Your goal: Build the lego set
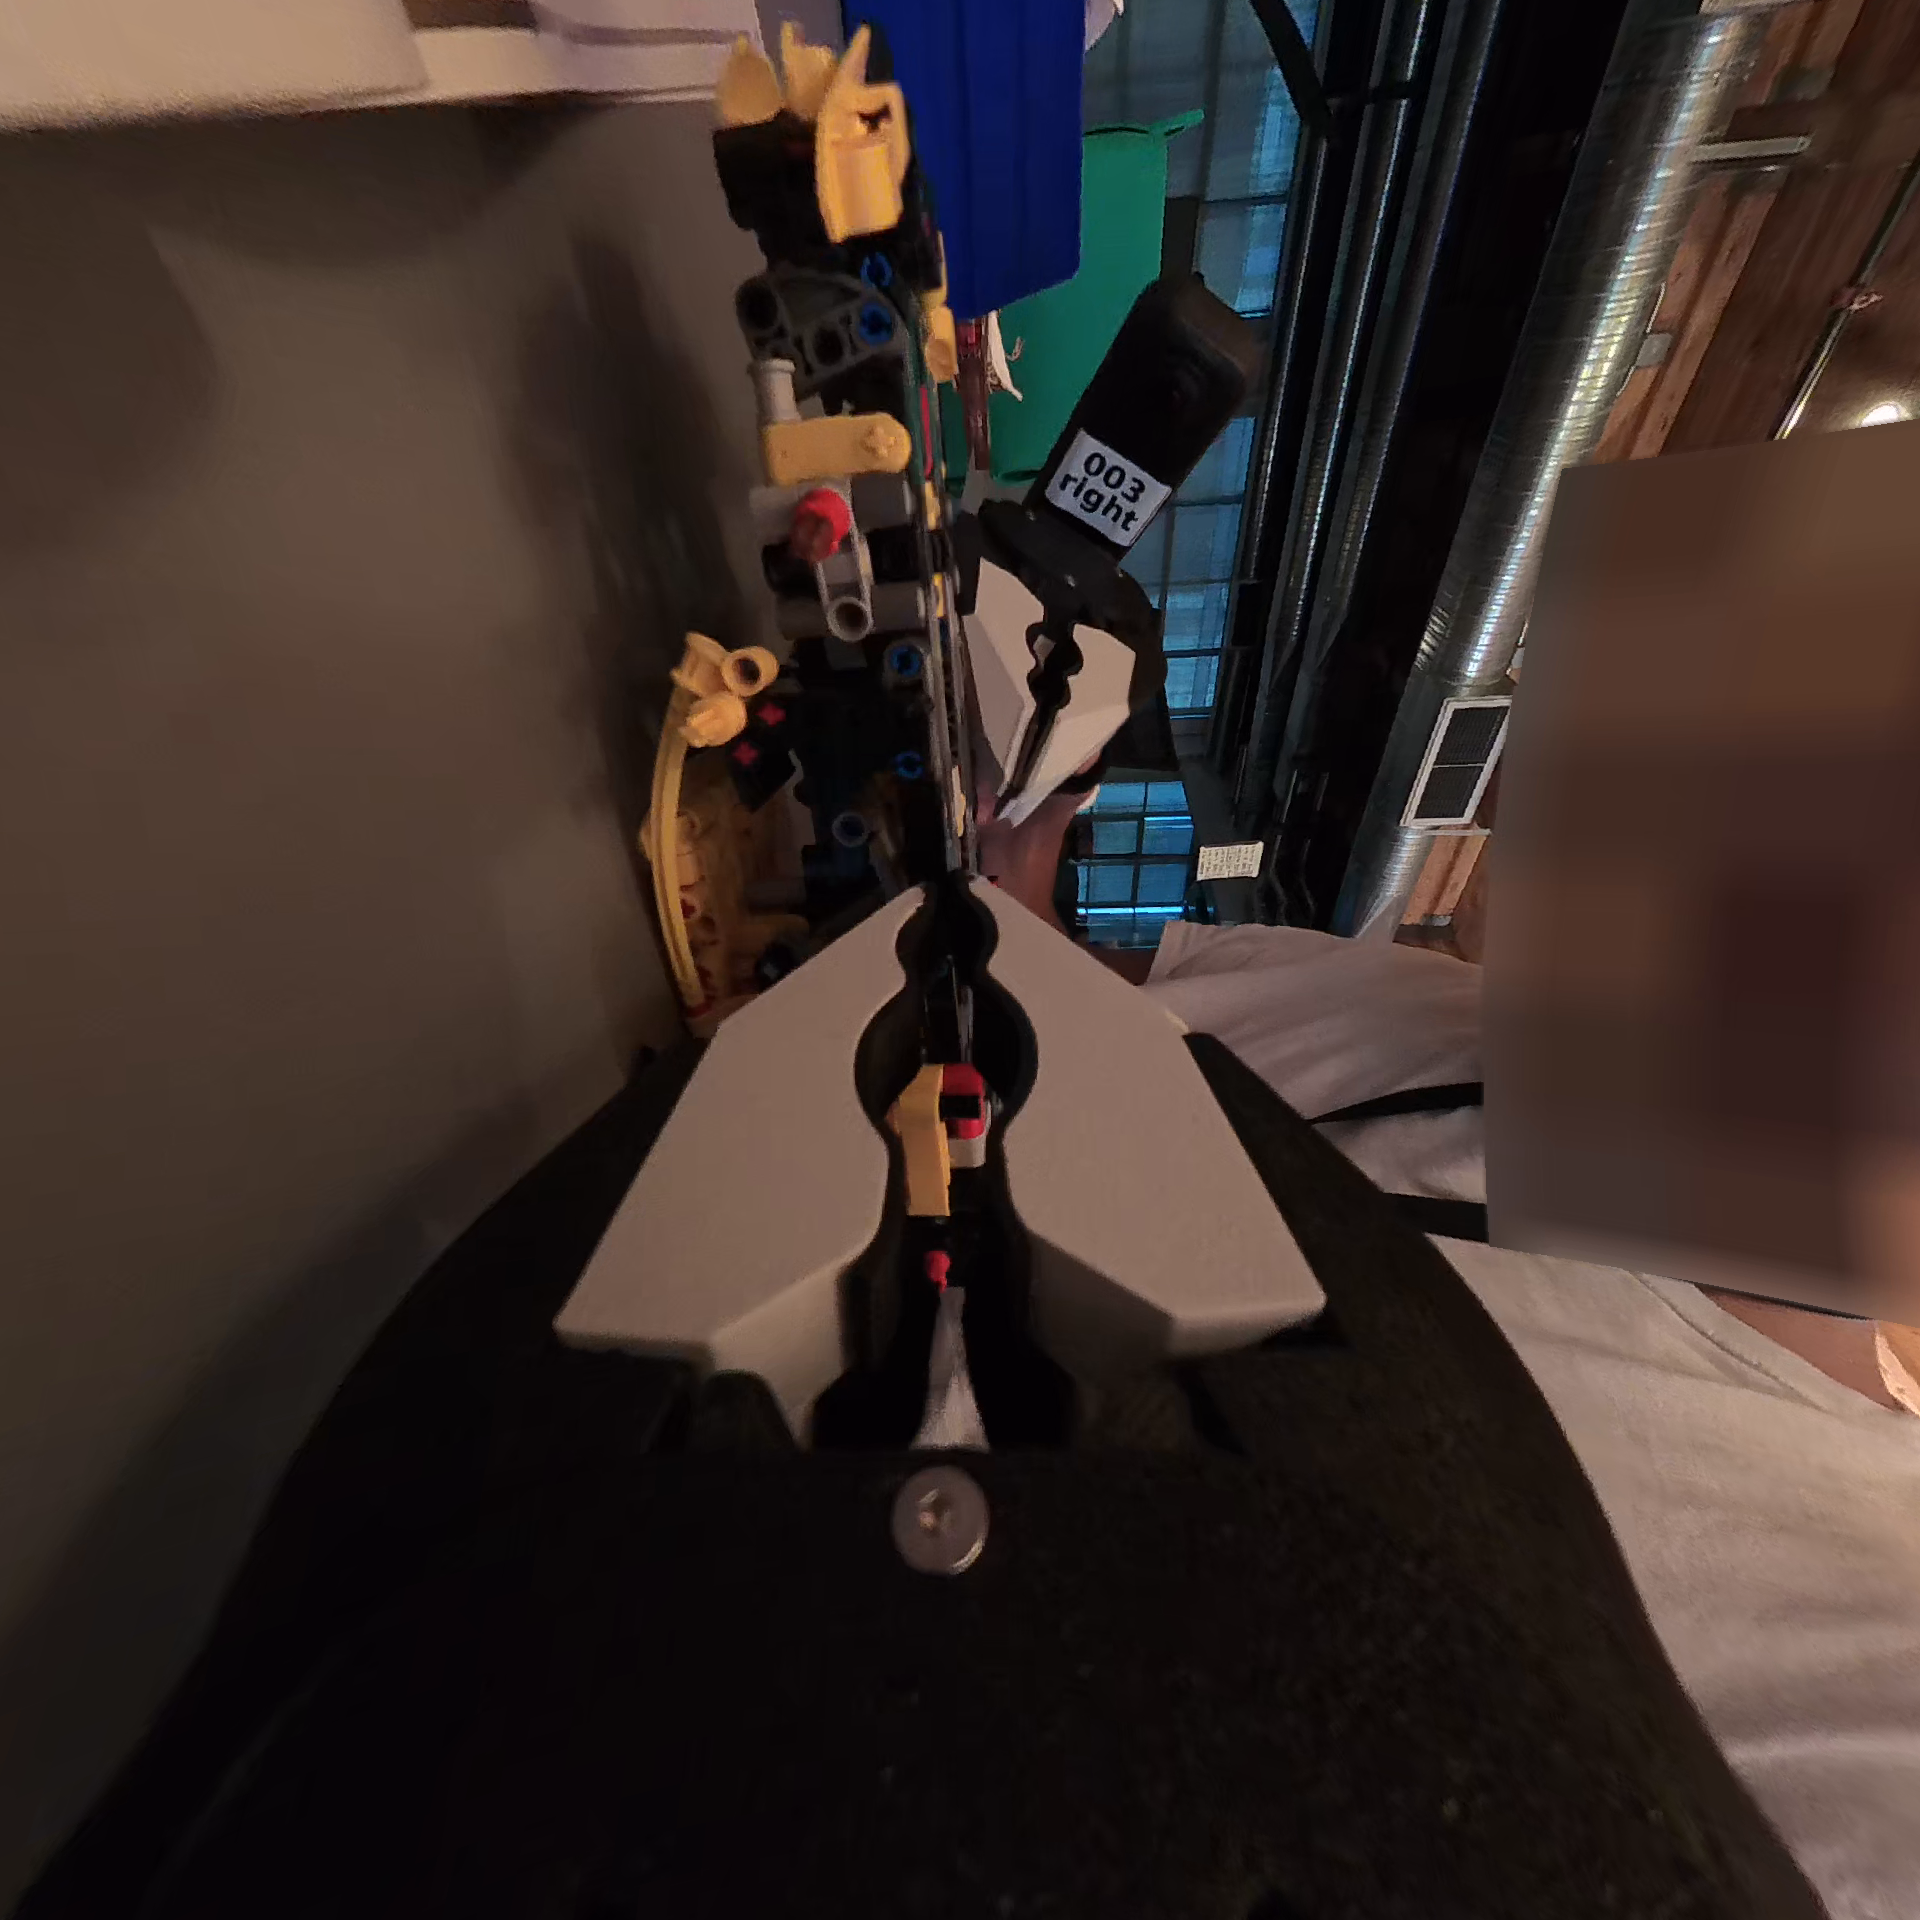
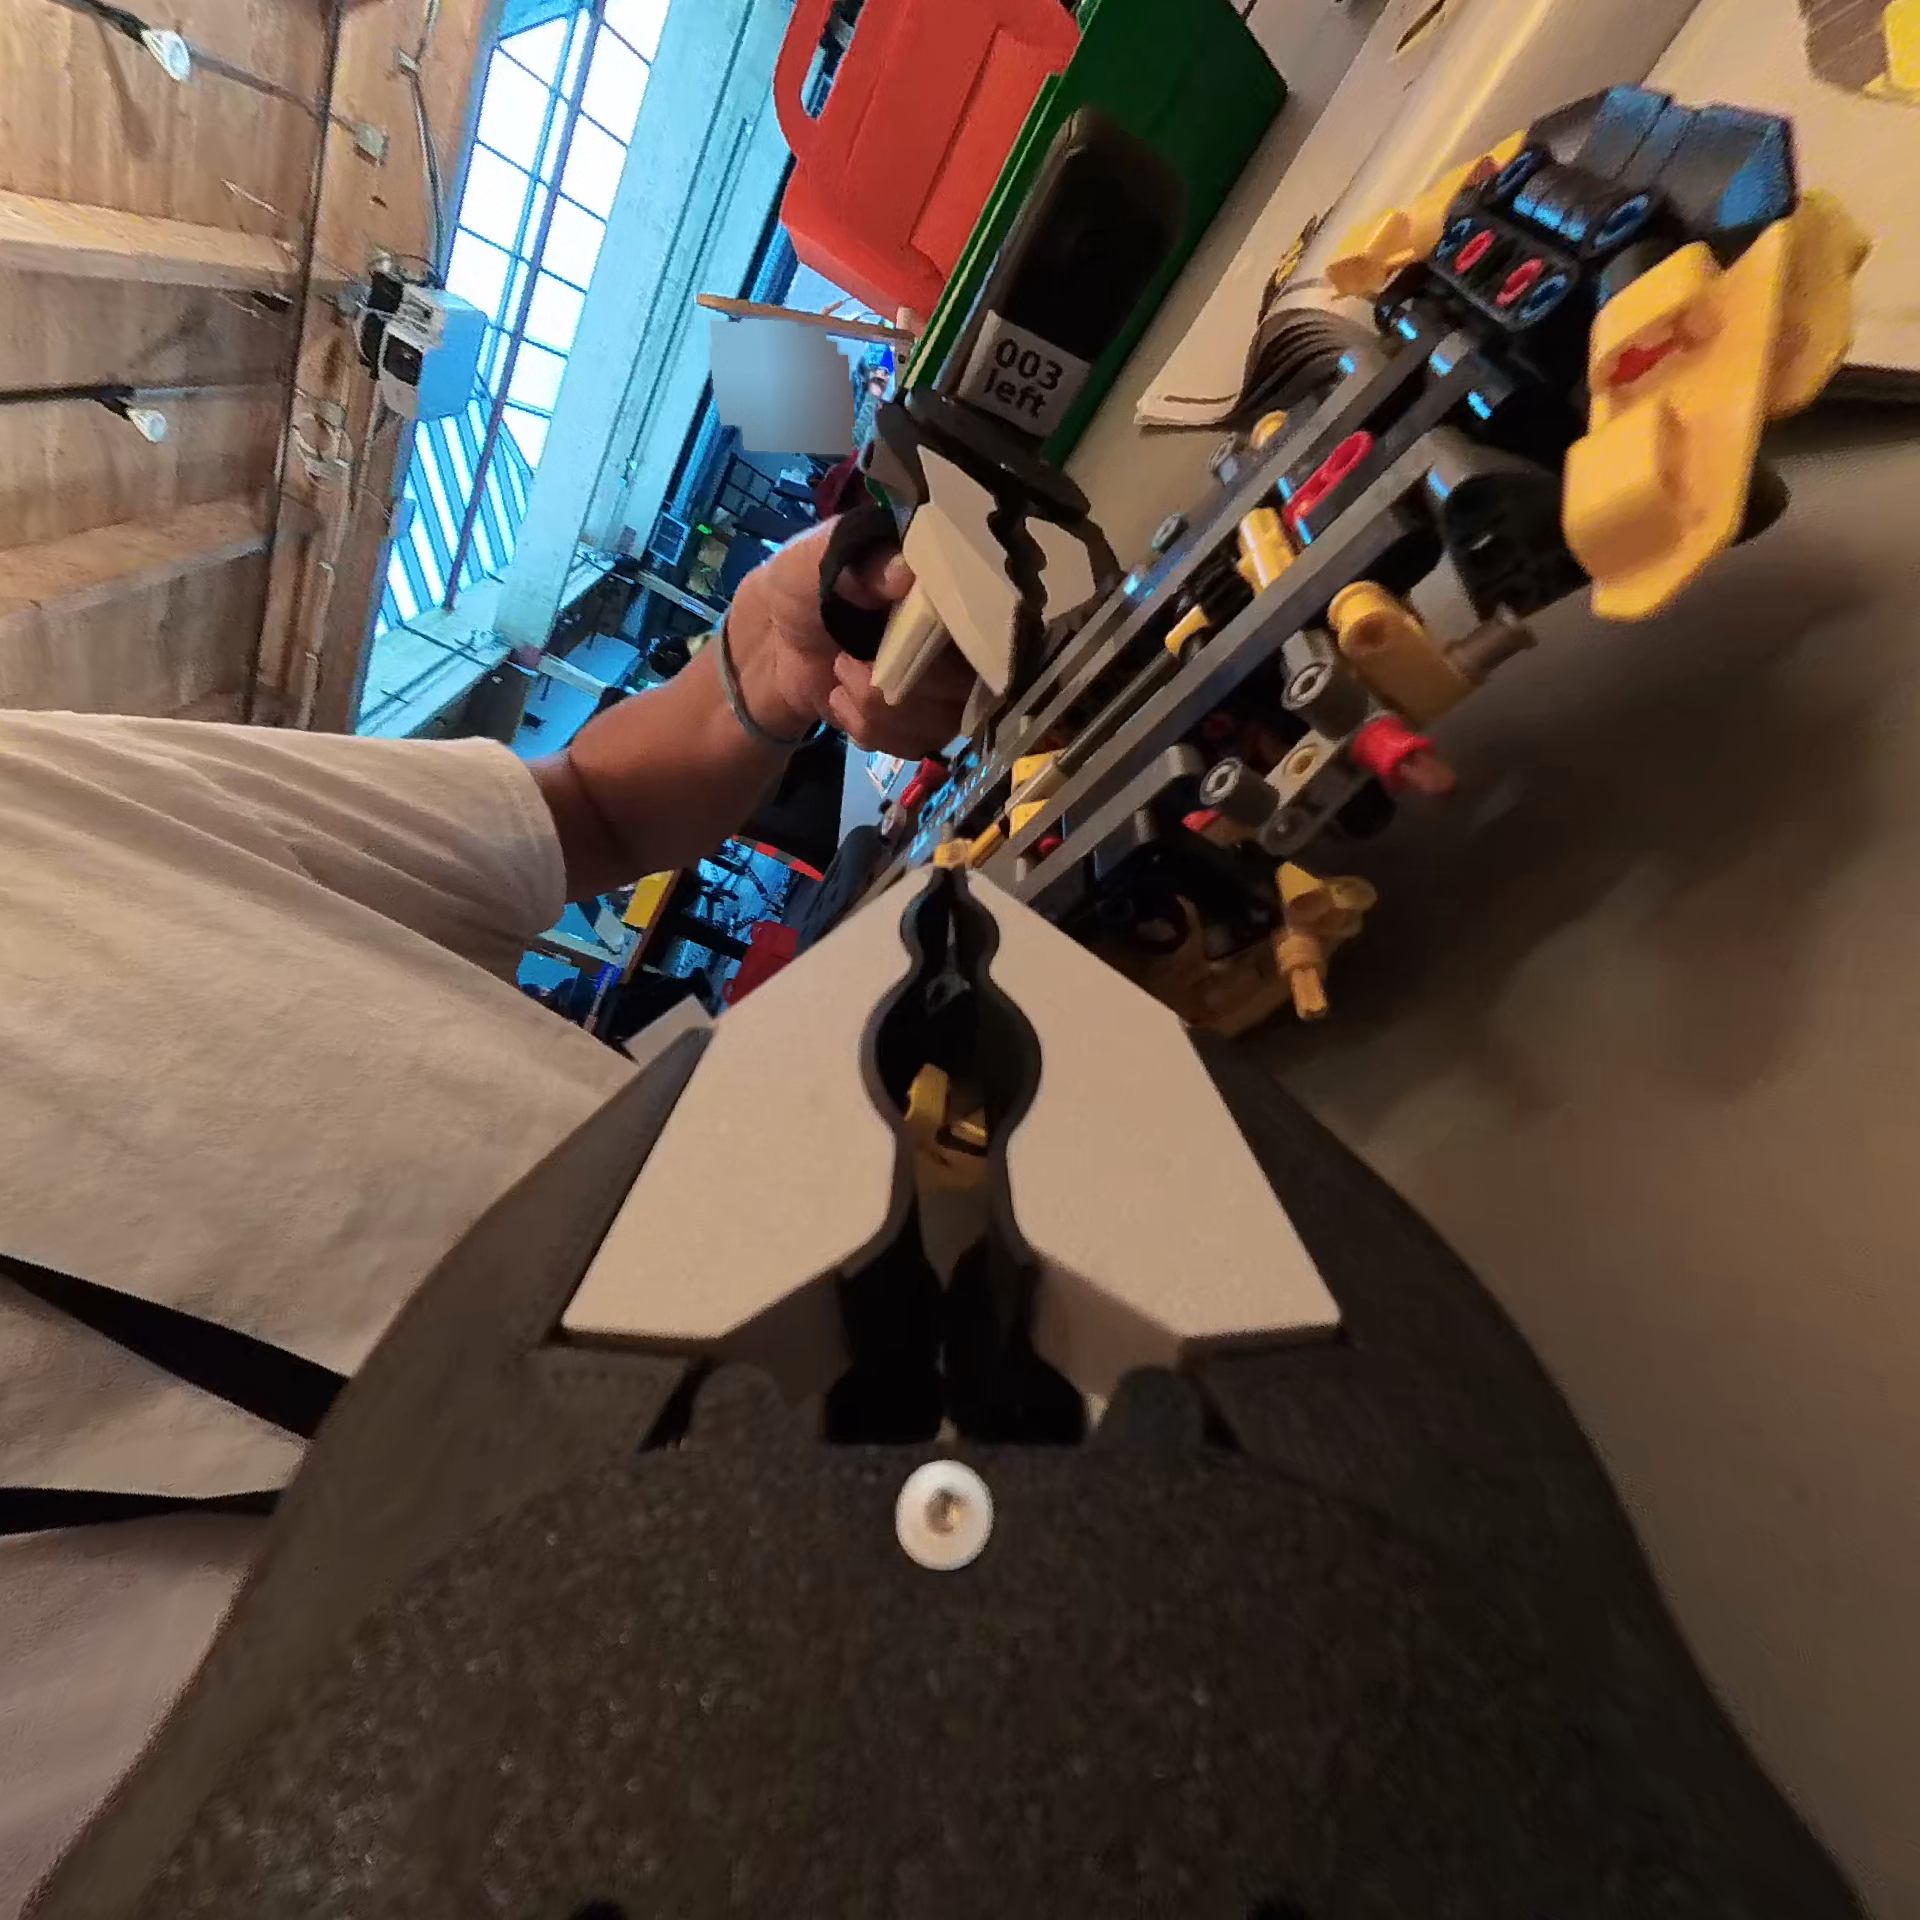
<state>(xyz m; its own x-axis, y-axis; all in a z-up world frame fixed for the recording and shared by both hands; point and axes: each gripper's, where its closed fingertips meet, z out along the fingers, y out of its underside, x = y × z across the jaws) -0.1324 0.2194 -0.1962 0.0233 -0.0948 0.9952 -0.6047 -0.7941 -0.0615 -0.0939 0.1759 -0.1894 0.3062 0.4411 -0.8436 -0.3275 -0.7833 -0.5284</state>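
Observation:
A long Technic lego model [image 1: 831, 582] in black, grey and yellow, with red and blue pins, is held in the air over the grey table [image 1: 312, 623]. My left gripper [image 1: 954, 883] is shut on the near end of the model's black beam frame. My right gripper [image 1: 1013, 800] is shut on the same frame just beyond it. In the right wrist view, the right gripper [image 2: 948, 878] clamps the frame edge of the model [image 2: 1351, 582]. The left gripper [image 2: 977, 717] grips the frame a little farther along. Large yellow parts sit at the model's far end.
A blue bin [image 1: 987, 156] and a green bin [image 1: 1091, 312] stand behind the model. The right wrist view shows a red bin [image 2: 914, 135], a green bin [image 2: 1174, 104] and an open booklet [image 2: 1247, 343] on the table [image 2: 1662, 935]. A person in a white shirt [image 2: 260, 935] is close. Left tips to right tips: about 7 cm.

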